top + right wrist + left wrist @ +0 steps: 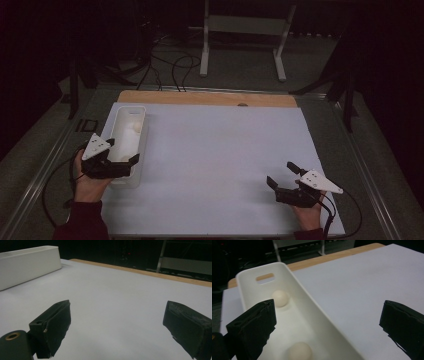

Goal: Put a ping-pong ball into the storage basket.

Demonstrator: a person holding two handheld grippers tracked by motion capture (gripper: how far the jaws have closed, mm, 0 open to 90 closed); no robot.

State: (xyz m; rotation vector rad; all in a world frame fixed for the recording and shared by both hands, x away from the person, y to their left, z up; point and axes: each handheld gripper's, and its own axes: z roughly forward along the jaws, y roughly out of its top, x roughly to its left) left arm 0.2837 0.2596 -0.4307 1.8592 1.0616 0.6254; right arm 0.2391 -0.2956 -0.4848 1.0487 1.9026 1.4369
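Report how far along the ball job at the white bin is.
Done: two white balls, one farther in and one nearer, lie in the white bin. In hand: nothing; the left gripper hangs open over the bin's near end, the right gripper open over the white sheet. Left: no other balls visible on the sheet.

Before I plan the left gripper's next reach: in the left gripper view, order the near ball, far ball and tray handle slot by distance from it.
1. Near ball, in the white tray, low between the open jaws.
2. Far ball, further along the tray floor.
3. Handle slot, in the tray's far end wall.
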